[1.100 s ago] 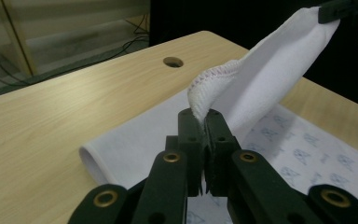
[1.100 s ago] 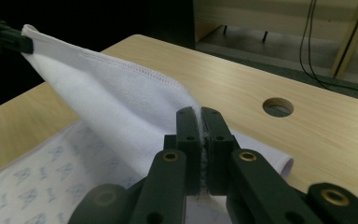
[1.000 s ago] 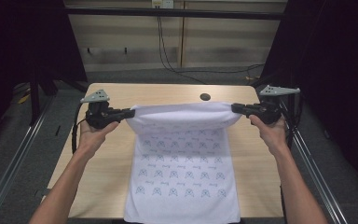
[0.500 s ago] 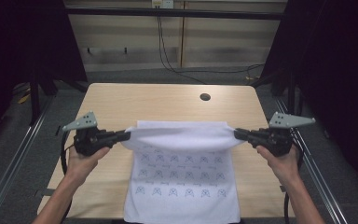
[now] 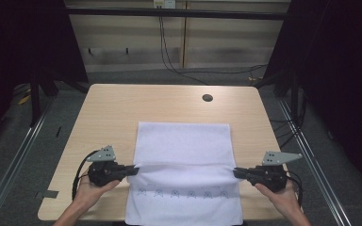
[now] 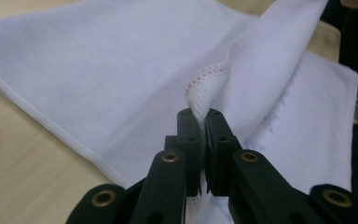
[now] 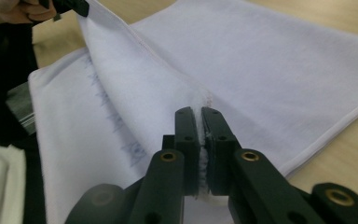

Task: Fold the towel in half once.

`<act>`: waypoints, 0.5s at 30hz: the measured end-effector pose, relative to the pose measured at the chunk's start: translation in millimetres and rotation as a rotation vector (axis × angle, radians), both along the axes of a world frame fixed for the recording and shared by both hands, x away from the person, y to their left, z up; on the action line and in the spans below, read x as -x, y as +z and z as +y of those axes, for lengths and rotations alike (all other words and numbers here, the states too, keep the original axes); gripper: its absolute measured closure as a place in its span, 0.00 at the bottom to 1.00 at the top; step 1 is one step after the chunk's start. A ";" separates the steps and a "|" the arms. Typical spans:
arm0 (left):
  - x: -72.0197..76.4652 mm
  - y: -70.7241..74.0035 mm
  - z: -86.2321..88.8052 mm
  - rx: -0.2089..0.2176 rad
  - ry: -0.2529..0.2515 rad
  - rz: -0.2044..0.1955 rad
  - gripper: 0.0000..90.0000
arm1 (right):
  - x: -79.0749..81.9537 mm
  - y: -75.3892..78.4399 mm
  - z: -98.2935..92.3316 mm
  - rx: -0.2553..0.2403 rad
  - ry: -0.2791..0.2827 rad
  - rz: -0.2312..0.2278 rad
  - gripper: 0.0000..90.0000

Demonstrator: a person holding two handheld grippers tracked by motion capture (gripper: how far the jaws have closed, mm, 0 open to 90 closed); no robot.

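A white cloth (image 5: 184, 146) lies on the wooden table (image 5: 113, 108), folded back toward the near edge so that its plain side faces up. A row of grey printed marks (image 5: 184, 193) shows on the near strip. My left gripper (image 5: 134, 170) is shut on the folded-over edge at the left corner; the left gripper view shows the stitched hem (image 6: 200, 88) pinched between the jaws (image 6: 199, 114). My right gripper (image 5: 235, 173) is shut on the right corner of that edge (image 7: 199, 112). Its jaws have just been easing open a little, with the cloth still pinched between them.
A round hole (image 5: 207, 98) sits in the table's far right part. Metal rails (image 5: 311, 155) run along both sides of the table. Black cables (image 5: 169, 56) hang at the back wall. The other gripper (image 7: 70, 5) appears at the top left of the right gripper view.
Both grippers have come toward the near edge and down, drawing the held cloth edge over the patterned part. The lifted fold now lies low, covering most of the printed marks.
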State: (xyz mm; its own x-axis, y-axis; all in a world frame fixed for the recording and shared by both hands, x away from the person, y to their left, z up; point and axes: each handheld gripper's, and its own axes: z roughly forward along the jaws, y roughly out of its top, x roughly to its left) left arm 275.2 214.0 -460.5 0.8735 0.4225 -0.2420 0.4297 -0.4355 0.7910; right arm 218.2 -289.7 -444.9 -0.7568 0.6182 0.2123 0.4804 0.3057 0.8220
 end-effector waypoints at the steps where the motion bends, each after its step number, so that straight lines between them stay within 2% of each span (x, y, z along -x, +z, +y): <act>1: 3.5 -2.7 1.4 -0.012 -0.026 0.016 0.92 | 4.7 -2.8 -1.7 -0.009 0.020 0.015 0.91; 3: 11.4 -9.6 3.8 -0.028 -0.046 0.039 0.91 | 13.8 -8.3 -3.5 -0.004 0.043 0.033 0.90; 5: 17.8 -16.2 4.0 -0.061 -0.081 0.054 0.92 | 22.5 -16.2 -3.6 0.000 0.064 0.068 0.91; 7: 22.7 -19.9 2.7 -0.086 -0.133 0.082 0.92 | 31.1 -24.2 -1.5 0.053 0.089 0.095 0.88; 8: 24.7 -21.2 2.0 -0.104 -0.166 0.097 0.92 | 35.1 -26.9 -0.9 0.069 0.104 0.106 0.87; 9: 27.7 -22.6 1.4 -0.123 -0.177 0.100 0.90 | 39.0 -28.6 -0.7 0.071 0.121 0.118 0.84; 10: 30.0 -23.9 1.5 -0.121 -0.184 0.114 0.87 | 42.5 -29.5 -0.7 0.071 0.131 0.131 0.82; 11: 32.1 -26.0 2.9 -0.125 -0.202 0.144 0.83 | 45.1 -29.9 -0.7 0.069 0.132 0.142 0.77; 12: 34.4 -26.5 4.6 -0.123 -0.207 0.151 0.77 | 48.6 -30.7 -1.4 0.035 0.129 0.175 0.74; 13: 36.6 -26.4 6.3 -0.109 -0.218 0.153 0.77 | 51.1 -31.3 -1.8 -0.006 0.152 0.210 0.75; 14: 38.4 -25.8 7.9 -0.091 -0.237 0.164 0.76 | 54.8 -31.3 -0.6 -0.013 0.177 0.212 0.75; 15: 39.9 -24.9 9.0 -0.078 -0.245 0.166 0.76 | 57.5 -29.6 0.9 0.011 0.184 0.196 0.73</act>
